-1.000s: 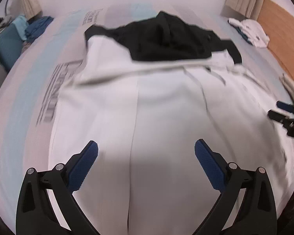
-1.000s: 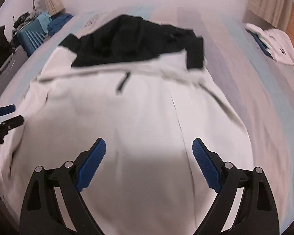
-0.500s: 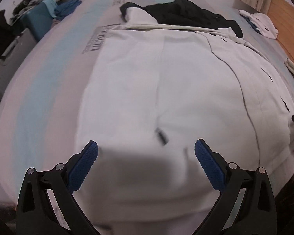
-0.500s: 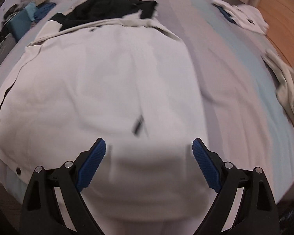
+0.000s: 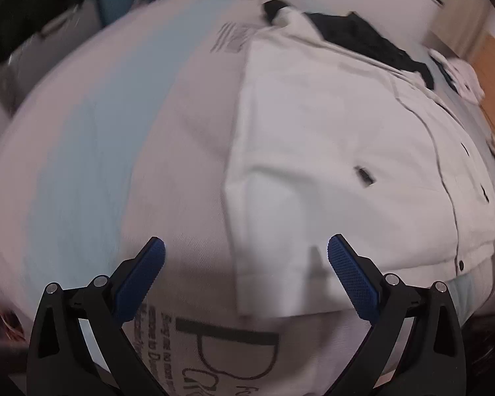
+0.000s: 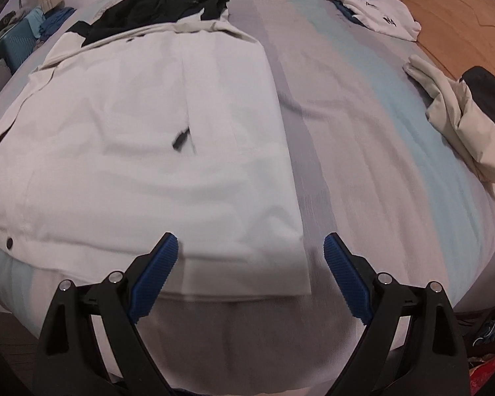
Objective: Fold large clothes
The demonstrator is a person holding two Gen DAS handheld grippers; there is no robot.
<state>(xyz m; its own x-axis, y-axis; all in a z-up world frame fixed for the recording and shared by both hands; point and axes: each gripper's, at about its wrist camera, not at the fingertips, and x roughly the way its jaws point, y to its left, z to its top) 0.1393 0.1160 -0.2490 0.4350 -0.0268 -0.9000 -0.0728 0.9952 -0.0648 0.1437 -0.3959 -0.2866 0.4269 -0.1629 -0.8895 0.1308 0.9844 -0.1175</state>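
Observation:
A large white jacket point(image 5: 330, 138) with a black hood and collar point(image 5: 363, 38) lies spread flat on the bed, its hem toward me. In the right wrist view the same jacket point(image 6: 142, 151) fills the left half, its black top point(image 6: 155, 10) at the far end. My left gripper point(image 5: 246, 275) hangs open over the jacket's near left corner, nothing between its blue pads. My right gripper point(image 6: 250, 269) is open above the near right corner of the hem, also holding nothing.
The bed sheet point(image 6: 363, 138) has pale blue and grey stripes. A beige garment point(image 6: 462, 122) lies crumpled at the right, a white one point(image 6: 382, 16) at the far right by the wooden headboard point(image 6: 455, 23). A blue suitcase point(image 6: 15, 44) stands far left.
Both grippers have pulled back toward the near bed edge and spread apart, the left toward the jacket's left corner and the right toward its right corner. Both stay open.

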